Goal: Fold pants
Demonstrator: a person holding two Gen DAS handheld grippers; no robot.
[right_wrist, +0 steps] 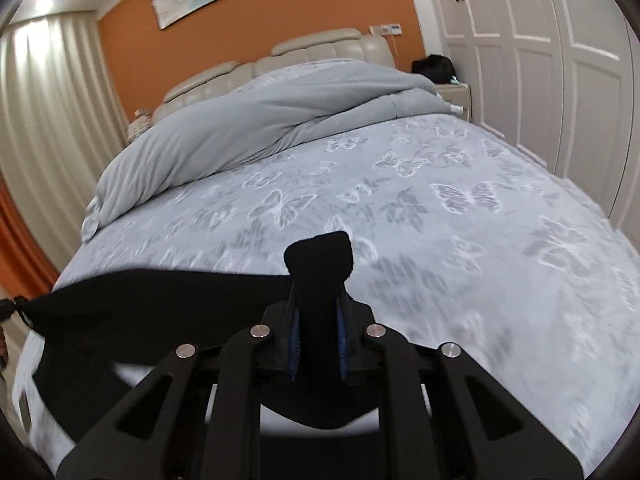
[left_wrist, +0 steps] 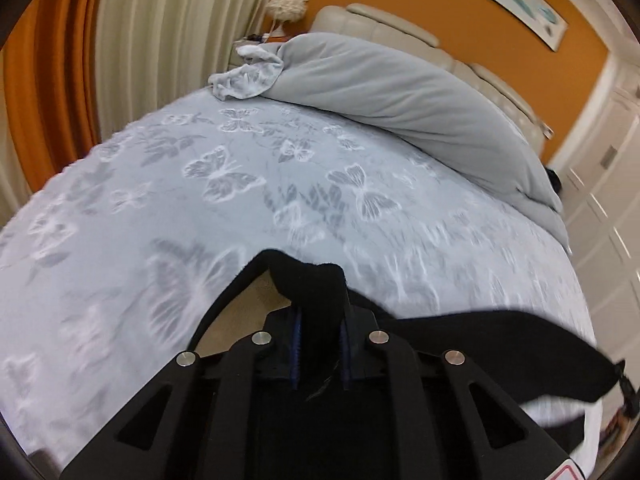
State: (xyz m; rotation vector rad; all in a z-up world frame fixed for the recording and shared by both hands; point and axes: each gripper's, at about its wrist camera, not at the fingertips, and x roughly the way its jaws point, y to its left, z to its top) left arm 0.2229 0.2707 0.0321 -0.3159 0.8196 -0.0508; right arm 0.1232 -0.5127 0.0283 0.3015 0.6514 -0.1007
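Observation:
The black pants (left_wrist: 500, 344) hang stretched between my two grippers, above the near edge of the bed. My left gripper (left_wrist: 320, 320) is shut on a bunched corner of the pants, and the cloth runs off to the right. My right gripper (right_wrist: 318, 312) is shut on the other corner of the pants (right_wrist: 132, 300), and the cloth runs off to the left, ending in a drawstring knot at the left edge. The fingertips of both grippers are hidden by the black cloth.
A bed with a pale blue butterfly-print cover (left_wrist: 240, 184) (right_wrist: 460, 240) lies ahead. A grey duvet (left_wrist: 400, 92) (right_wrist: 240, 128) is heaped at the headboard end. Cream and orange curtains (left_wrist: 140, 40) stand left; white wardrobe doors (right_wrist: 540, 52) stand right.

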